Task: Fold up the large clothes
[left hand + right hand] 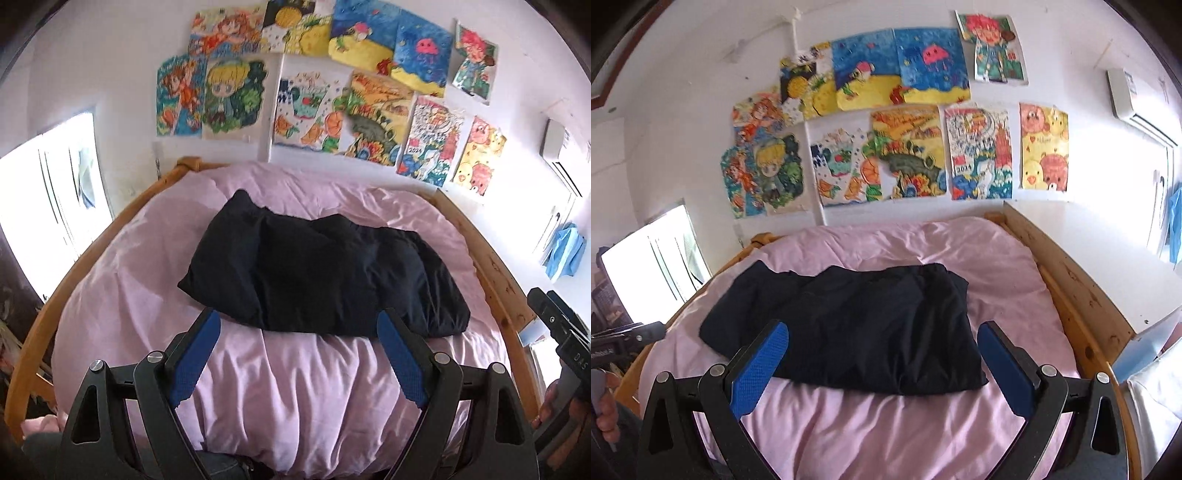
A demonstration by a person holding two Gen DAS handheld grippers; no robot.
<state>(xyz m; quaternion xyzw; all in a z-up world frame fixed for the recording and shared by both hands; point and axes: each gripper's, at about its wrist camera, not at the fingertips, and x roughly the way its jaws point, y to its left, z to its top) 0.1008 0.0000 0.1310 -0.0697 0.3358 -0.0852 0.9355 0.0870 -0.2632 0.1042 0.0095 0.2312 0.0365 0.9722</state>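
A dark navy garment (pixel 317 269) lies folded into a compact rectangle on the pink duvet (pixel 295 387) of a bed. It also shows in the right wrist view (pixel 849 325). My left gripper (pixel 298 321) is open and empty, held above the duvet just in front of the garment's near edge. My right gripper (pixel 882 339) is open and empty, also just short of the garment's near edge. The right gripper's body shows at the right edge of the left wrist view (pixel 561 332). The left gripper shows at the left edge of the right wrist view (pixel 628 338).
The wooden bed frame (pixel 495 266) curves round the duvet, with its rail at right (pixel 1071 288). Children's drawings (pixel 332 92) cover the white wall behind. A bright window (pixel 51 199) is at left. A blue cloth (pixel 565 254) hangs at right. A white cabinet top (pixel 1108 251) adjoins the bed.
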